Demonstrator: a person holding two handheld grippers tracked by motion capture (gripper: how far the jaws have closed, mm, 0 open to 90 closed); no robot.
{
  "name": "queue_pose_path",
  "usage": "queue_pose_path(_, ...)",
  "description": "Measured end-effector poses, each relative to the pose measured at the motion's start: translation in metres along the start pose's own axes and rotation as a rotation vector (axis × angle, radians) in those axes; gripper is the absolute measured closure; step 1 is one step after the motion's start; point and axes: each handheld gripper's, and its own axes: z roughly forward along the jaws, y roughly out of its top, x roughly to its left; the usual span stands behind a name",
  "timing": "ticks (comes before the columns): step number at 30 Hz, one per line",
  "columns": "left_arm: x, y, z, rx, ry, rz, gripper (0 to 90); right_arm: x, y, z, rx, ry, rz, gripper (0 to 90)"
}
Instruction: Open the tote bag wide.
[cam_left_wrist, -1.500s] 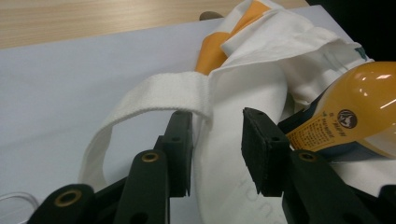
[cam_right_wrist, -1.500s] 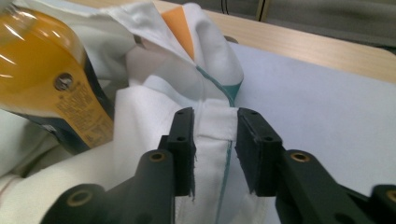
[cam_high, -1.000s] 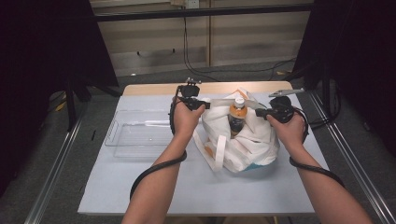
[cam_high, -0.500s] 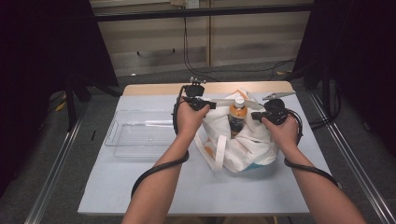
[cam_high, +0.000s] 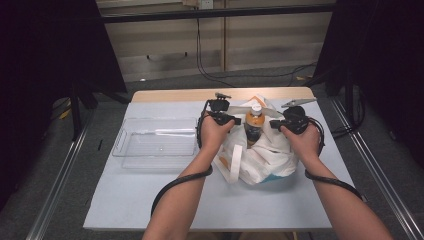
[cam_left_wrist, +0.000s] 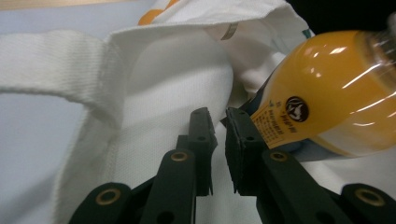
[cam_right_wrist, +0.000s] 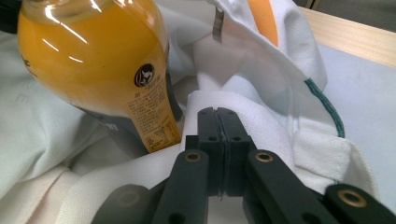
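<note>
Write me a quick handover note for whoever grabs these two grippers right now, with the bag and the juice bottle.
Left gripper: jaws have just been closing, a narrow gap left, at the white bag fabric beside the bottle; whether cloth is pinched is not clear.
Right gripper: shut on the bag's edge.
Orange juice bottle: upright inside the bag, neck and cap above the opening.
Clear tray: left of the bag on the table, nothing in it.
Done: bottle in the bag, right side gripped.
Left: probably secure the left side's grip, then handle the bag with both grippers.
</note>
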Motion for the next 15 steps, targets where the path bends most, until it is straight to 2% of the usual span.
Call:
queue_pose_path(1, -0.0002, -0.0011, 0.0021, -0.002, -0.002, -0.010, 80.7, 0.0004, -0.0003, 0.0001, 0.002, -0.001, 0.004, 89.2)
queue_pose_path(7, 0.0043, -0.0052, 0.0086, 0.013, 0.033, -0.008, 81.8, -0.0011, -0.0027, 0.0005, 0.007, -0.010, 0.002, 89.6)
queue_pose_path(9, 0.0061, -0.0055, 0.0091, 0.030, 0.050, 0.018, 82.5, -0.0030, -0.0046, 0.0014, 0.006, -0.014, 0.008, 89.8)
queue_pose_path(12, 0.0068, -0.0069, 0.0106, 0.023, 0.051, 0.007, 83.4, -0.0058, -0.0069, 0.0018, 0.003, -0.014, 0.028, 90.0)
queue_pose_path(14, 0.0088, -0.0081, 0.0107, 0.032, 0.060, 0.015, 84.2, -0.0076, -0.0079, 0.0022, 0.003, -0.015, 0.035, 90.0)
queue_pose_path(15, 0.0095, -0.0088, 0.0113, 0.023, 0.061, -0.002, 84.4, -0.0082, -0.0081, 0.0023, 0.007, -0.018, 0.037, 90.0)
